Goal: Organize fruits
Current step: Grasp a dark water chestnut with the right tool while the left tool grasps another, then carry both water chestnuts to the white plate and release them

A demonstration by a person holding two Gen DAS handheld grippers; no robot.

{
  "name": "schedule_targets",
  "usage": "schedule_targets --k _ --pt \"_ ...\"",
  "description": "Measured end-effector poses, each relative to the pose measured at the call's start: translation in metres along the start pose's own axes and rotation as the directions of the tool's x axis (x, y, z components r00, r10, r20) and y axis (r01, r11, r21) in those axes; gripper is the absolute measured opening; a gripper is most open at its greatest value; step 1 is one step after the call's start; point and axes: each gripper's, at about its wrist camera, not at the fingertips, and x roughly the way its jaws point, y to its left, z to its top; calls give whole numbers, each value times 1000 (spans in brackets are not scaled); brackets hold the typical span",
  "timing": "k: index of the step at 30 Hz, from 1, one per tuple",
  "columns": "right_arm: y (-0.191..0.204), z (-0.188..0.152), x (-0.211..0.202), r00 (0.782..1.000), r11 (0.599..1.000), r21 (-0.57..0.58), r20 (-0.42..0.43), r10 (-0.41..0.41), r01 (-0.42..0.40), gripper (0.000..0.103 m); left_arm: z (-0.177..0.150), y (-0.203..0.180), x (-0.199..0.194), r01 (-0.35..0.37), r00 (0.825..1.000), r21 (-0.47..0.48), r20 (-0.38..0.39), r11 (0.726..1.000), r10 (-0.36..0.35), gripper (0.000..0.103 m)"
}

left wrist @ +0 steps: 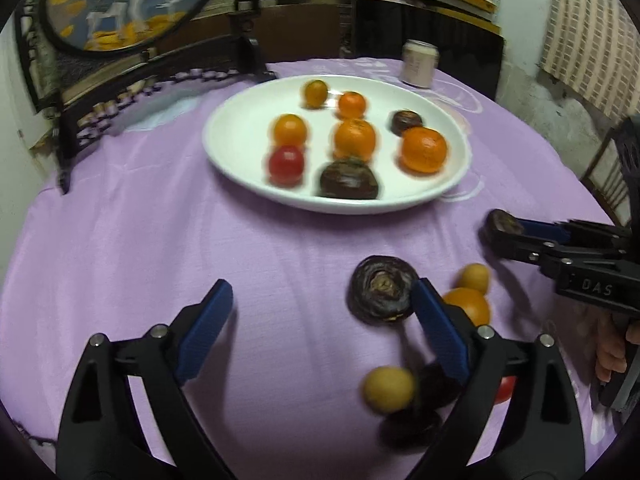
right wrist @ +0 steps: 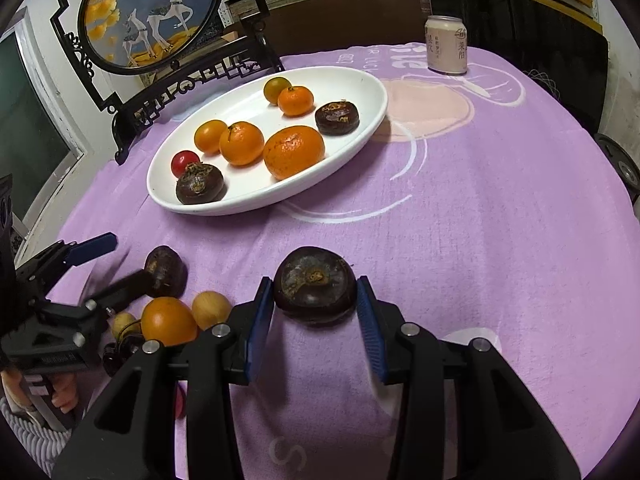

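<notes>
Right tool (right wrist: 315, 306) gripping chestnut (right wrist: 315, 285), eight fruits on plate (right wrist: 360, 136)

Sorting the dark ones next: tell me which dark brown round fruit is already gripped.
The dark brown round fruit between the right gripper pads, off the white plate.

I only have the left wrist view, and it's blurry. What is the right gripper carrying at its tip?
Observer: A round dark brown fruit, with the right gripper closed on it and a pad against each side.
Operator: The small fruit at the back of the plate, is it orange too?
Observer: No, the small fruit on the plate is yellow-green.
Operator: And the pale thing behind the plate?
Observer: A drink can, standing upright, with dark printed characters on its side.
</notes>
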Motion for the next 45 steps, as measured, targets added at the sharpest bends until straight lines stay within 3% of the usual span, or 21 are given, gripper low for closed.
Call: schedule_targets --k 2,3,6,8,13,17,20,21,23,24,25,32,36,39,45 --pt "-2 1 -1 1000 1000 9 3 3 -3 42 -1 12 -4 -105 994 -16 13 994 105 92" --pt "-2 1 -1 1000 1000 12 4 4 -4 42 -1 16 -6 -120 993 -31 12 992 121 91" --pt "-2 0 -2 1000 1000 12 3 7 -7 42 2 29 -11 -62 998 -102 24 993 64 89" --pt "-1 0 -1 1000 1000 8 -1 6 -5 42 3 21 -17 -16 998 -84 59 996 21 89" --pt "1 -1 1 1000 1000 -7 -3 -7 7 42 -1 -19 -15 -49 996 76 83 996 43 89" --pt "3 -2 1 1000 1000 -16 1 -16 16 42 -9 -29 3 -59 998 121 19 991 57 87" --pt "4 -2 2 1000 1000 -20 2 -20 20 42 -8 -24 5 -40 999 99 8 994 39 83" --pt "4 -3 2 1000 1000 -22 3 -21 21 42 -8 -21 7 -34 999 90 -1 995 34 79" --pt "5 -3 2 1000 999 -29 5 -27 27 42 -8 -14 14 17 999 56 -41 998 -15 53" --pt "6 -3 2 999 999 -36 8 -33 33 42 -7 -12 13 26 999 44 -38 999 -24 51" --pt "7 -4 2 999 998 -42 10 -38 39 42 -8 -13 13 31 999 44 -35 999 -29 40" --pt "10 -6 2 998 997 -56 22 -60 61 42 -9 -13 5 -5 1000 46 -6 999 6 39" --pt "8 -2 -13 998 1000 -22 67 -18 20 42 0 -3 -11 -13 999 4 36 1000 13 39" --pt "2 14 -36 986 999 36 161 33 -39 42 18 4 -24 -1 997 -26 80 1000 4 40" --pt "10 57 -25 983 995 56 169 74 -85 42 68 14 -12 -3 994 -56 106 998 9 40"
